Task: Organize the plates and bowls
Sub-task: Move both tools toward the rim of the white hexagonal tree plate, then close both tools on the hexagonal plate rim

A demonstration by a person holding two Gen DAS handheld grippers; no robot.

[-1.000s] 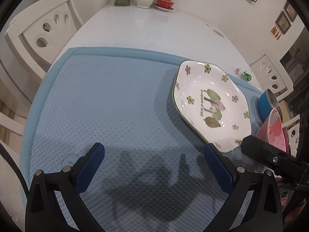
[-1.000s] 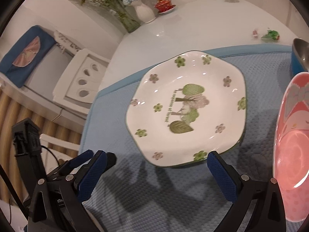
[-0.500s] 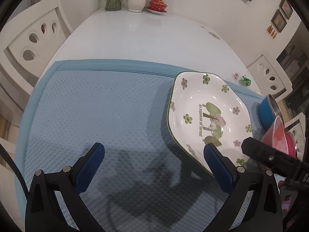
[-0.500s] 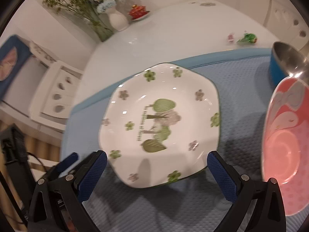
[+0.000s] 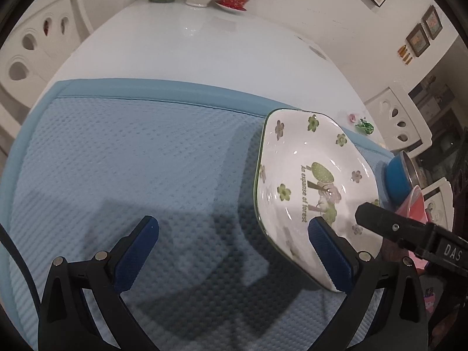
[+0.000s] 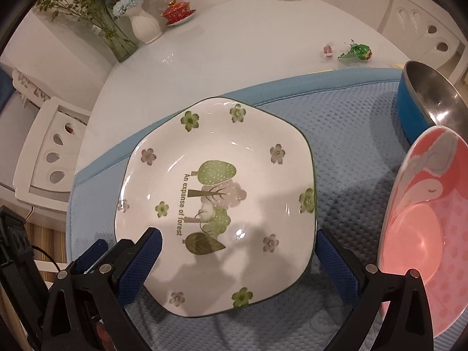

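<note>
A glossy white ceramic plate with softly angled, many-sided edges, a thin dark rim, printed green and mauve flowers and trees [image 6: 216,201] fills the centre of the right wrist view, lying on a pale blue waffle-textured fabric mat with a smooth blue border [image 6: 345,134]; the right gripper [image 6: 238,266], black-framed with ribbed blue pads, has its jaws spread wide to either side of the plate's near edge, holding nothing; at the right edge of that frame a coral-pink dish with a pale bird motif and dotted rim [image 6: 430,228] sits beside the plate, and above it a round bowl, blue outside and brushed metal inside [image 6: 424,102]; in the left wrist view the left gripper [image 5: 234,254] hangs over the bare mat at lower centre, jaws likewise wide apart and empty, its right pad overlapping the plate's edge in the picture; the mat lies on a shiny white table [image 5: 190,52], with a white vase [image 6: 144,27] at upper left
</note>
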